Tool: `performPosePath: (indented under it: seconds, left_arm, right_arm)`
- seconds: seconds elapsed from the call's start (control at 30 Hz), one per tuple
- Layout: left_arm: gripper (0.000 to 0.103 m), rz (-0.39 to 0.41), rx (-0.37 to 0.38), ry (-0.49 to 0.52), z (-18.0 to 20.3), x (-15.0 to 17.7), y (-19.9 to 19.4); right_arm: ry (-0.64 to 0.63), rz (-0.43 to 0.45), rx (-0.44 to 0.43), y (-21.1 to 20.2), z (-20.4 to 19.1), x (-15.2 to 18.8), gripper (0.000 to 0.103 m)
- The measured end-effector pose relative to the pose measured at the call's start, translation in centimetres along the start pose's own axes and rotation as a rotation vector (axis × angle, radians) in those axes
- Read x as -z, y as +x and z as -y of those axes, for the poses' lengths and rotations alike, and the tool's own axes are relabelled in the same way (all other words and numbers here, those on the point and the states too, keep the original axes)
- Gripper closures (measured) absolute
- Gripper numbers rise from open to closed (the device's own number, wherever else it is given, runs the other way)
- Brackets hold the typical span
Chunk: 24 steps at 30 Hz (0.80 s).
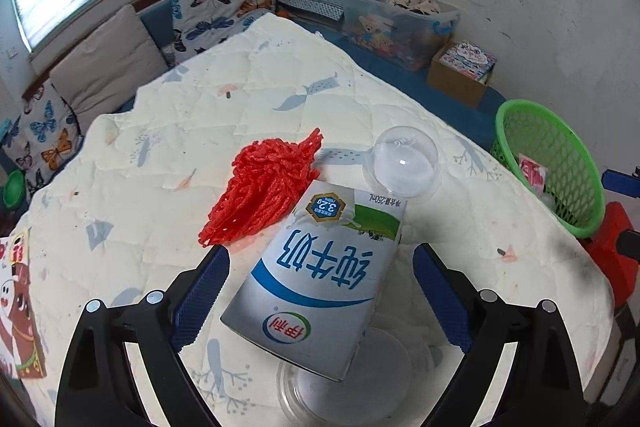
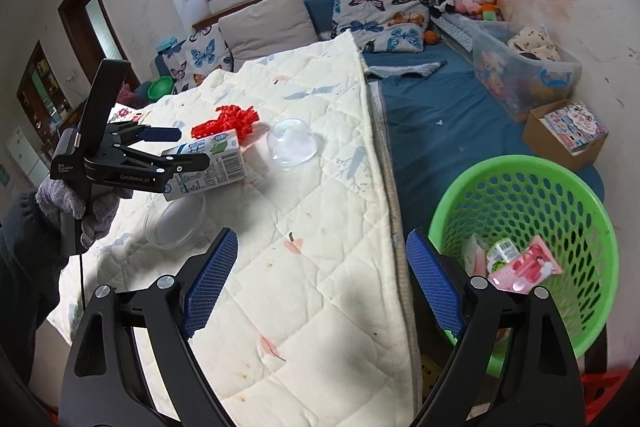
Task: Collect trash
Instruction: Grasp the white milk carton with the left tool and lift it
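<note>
The left gripper (image 1: 320,259) is wide open, with the milk carton (image 1: 320,279) lying between its blue pads (image 1: 200,291), not squeezed yet. The carton rests on the quilt (image 1: 160,155), partly over a clear lid (image 1: 340,399). To grab it well, close slowly on the flat sides. The right gripper (image 2: 320,283) is open and empty, near the green basket (image 2: 520,187).

A gloved hand (image 2: 76,203) grips the handle of the left gripper (image 1: 320,263), which angles downward with its blue-padded jaws spread wide, neither pad pressing on anything. A dark sleeve (image 2: 20,267) covers the forearm behind it. The right gripper (image 2: 320,247) tilts forward and down, jaws likewise wide apart and empty.
</note>
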State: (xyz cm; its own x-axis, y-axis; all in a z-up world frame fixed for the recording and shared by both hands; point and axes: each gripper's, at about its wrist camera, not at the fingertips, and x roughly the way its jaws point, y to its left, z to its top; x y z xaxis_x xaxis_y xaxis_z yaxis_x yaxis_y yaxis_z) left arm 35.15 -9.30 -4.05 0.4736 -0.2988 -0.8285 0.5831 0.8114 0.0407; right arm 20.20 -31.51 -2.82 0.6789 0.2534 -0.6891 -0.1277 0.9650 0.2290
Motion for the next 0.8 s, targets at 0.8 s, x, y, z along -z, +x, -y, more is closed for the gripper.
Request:
performPosePath:
  seconds: [0.8]
  left_arm:
    - [0.037,0.036,0.031,0.062,0.7,0.3,1.0]
  right_arm:
    - [-0.01,-0.041,-0.01,2.5,-0.9,-0.2,0.017]
